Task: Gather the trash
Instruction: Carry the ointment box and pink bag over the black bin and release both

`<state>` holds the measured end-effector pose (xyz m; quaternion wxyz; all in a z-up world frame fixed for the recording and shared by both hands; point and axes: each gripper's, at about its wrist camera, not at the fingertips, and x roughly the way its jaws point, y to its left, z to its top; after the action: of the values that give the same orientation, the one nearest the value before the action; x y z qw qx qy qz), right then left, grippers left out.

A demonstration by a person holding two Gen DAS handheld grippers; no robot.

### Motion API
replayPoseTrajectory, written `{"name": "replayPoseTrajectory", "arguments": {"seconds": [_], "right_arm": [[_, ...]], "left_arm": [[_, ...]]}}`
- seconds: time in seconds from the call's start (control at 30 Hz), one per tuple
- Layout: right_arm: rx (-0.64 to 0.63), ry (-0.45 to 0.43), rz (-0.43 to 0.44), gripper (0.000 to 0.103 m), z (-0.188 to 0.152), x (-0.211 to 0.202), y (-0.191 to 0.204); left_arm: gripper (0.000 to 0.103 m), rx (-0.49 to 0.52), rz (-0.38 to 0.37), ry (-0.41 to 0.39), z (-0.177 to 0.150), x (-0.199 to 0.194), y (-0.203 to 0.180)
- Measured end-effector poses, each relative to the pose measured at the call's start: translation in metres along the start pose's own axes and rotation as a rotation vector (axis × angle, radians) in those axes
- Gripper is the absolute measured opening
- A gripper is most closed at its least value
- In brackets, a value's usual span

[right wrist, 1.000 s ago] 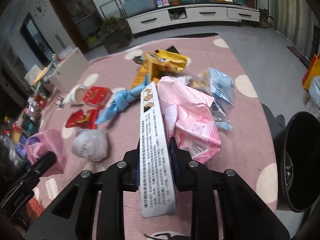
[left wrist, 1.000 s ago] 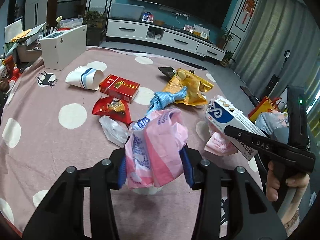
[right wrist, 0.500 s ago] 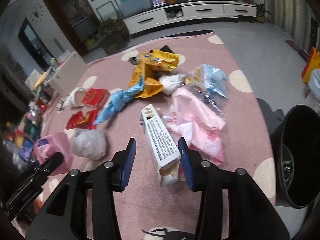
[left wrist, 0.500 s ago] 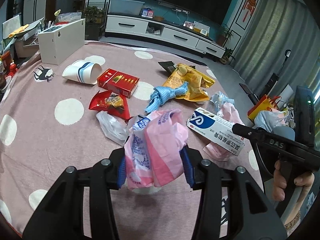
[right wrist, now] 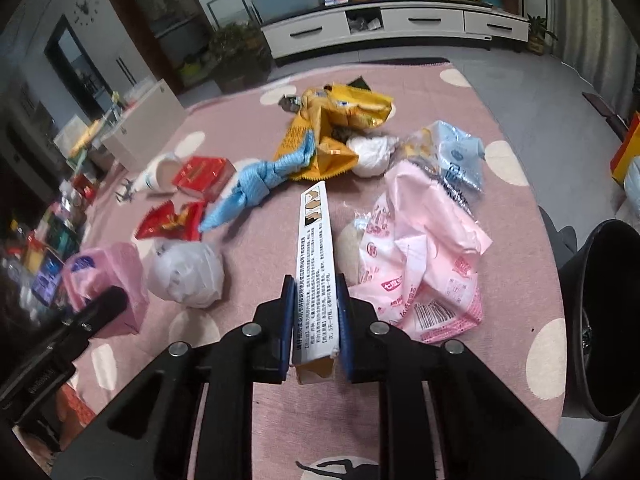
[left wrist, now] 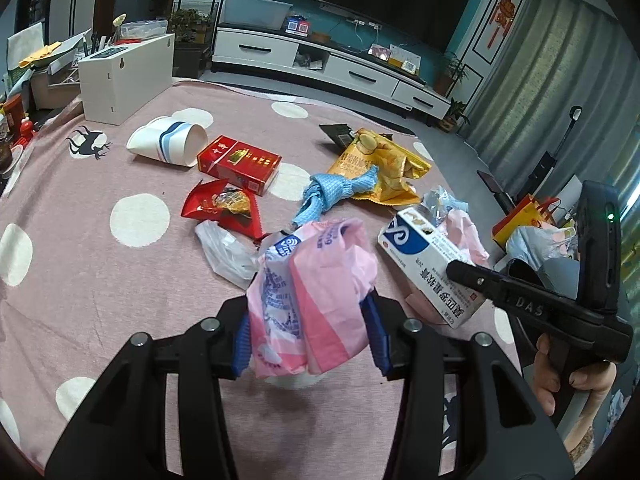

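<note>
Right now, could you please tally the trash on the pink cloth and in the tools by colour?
Pink: 2, bag, pack
Red: 2, box, wrapper
Blue: 2, cloth, packet
Yellow: 1, snack bag
White: 4, cup, plastic bag, carton, wad
Black: 1, card
Total: 12

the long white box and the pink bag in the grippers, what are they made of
Long white box: looks like thin printed cardboard, with straight edges and a brown unprinted inside at its open end. Pink bag: seems thin plastic film, crumpled, slightly glossy, printed.
</note>
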<state>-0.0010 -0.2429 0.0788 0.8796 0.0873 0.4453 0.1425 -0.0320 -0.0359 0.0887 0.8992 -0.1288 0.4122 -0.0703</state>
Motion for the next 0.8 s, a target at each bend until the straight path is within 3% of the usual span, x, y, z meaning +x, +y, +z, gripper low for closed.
{"name": "replayPoseTrajectory", "arguments": {"seconds": [0.27, 0.6, 0.8], "right_arm": [[0.056, -0.142, -0.011, 0.020, 0.005, -0.048, -0.023], [0.186, -0.324, -0.195, 0.020, -0.004, -0.109, -0.077], [0.348, -0.410, -0.279, 0.020, -0.020, -0.143, -0.136]], "left_arm": [[0.047, 0.061, -0.047, -0.023, 0.002, -0.002, -0.038], [0.047, 0.225, -0.155, -0.050, -0.003, 0.003, -0.129], [0.047, 0.348, -0.261, -0.035, -0.011, 0.018, -0.200]]}}
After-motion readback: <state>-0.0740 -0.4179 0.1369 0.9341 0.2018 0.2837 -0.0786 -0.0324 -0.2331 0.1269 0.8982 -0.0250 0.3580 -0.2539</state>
